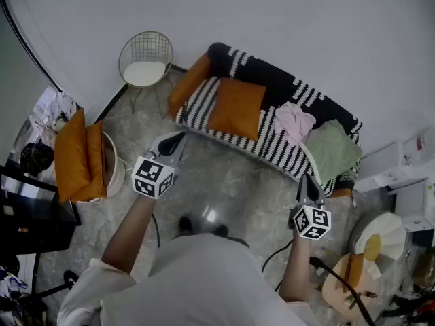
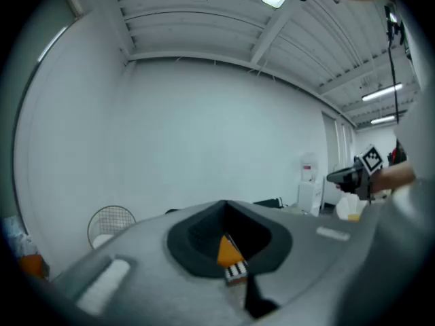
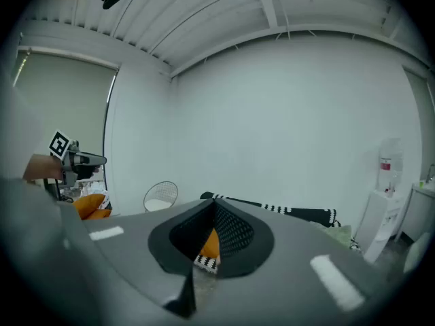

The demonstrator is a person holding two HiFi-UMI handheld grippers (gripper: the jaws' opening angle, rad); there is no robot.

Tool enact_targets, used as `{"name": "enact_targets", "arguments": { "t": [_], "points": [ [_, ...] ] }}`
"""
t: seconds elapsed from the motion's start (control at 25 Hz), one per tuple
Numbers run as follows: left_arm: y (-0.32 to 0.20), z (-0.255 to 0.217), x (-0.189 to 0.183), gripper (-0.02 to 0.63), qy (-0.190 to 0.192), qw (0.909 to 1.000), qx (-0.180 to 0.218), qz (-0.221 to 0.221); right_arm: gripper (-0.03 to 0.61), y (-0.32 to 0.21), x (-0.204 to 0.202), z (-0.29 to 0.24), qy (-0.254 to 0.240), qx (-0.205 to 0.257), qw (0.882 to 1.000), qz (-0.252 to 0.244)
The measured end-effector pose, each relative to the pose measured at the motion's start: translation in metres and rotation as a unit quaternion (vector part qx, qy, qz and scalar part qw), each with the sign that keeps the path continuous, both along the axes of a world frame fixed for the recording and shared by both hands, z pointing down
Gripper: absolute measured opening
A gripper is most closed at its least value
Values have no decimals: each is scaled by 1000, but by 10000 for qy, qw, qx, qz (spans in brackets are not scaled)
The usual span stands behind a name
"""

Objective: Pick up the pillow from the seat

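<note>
1. Your left gripper has its jaws pressed together and pinches nothing. It hangs above the floor, off the front edge of the sofa near its left end as the head view shows it.
2. Your right gripper is likewise closed tight on nothing, off the sofa's front edge near its right end.
3. The orange pillow lies on the striped seat, left of the middle, and leans against the backrest. It is well apart from both grippers.
4. A second orange pillow is propped at the sofa's left arm.
5. A pink cloth and a green cloth lie on the right half of the seat, side by side.
6. A wire chair stands by the wall, left of the sofa. Farther left on the floor, a white basket holds more orange cushions.
</note>
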State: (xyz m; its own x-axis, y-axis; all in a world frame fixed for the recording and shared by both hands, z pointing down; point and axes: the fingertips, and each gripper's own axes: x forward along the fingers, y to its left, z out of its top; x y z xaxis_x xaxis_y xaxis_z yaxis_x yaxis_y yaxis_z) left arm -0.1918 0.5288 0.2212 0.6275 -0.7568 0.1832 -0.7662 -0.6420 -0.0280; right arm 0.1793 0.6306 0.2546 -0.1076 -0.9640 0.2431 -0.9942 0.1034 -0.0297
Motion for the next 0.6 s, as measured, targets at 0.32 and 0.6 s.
{"name": "enact_targets", "arguments": {
  "t": [0.32, 0.6],
  "points": [
    [-1, -3, -5, 0, 37, 10000, 0, -2, 5, 0, -7, -5, 20, 29, 10000, -21],
    [-2, -2, -11, 0, 76, 10000, -20, 16, 5, -2, -15, -10, -6, 62, 10000, -42]
  ]
}}
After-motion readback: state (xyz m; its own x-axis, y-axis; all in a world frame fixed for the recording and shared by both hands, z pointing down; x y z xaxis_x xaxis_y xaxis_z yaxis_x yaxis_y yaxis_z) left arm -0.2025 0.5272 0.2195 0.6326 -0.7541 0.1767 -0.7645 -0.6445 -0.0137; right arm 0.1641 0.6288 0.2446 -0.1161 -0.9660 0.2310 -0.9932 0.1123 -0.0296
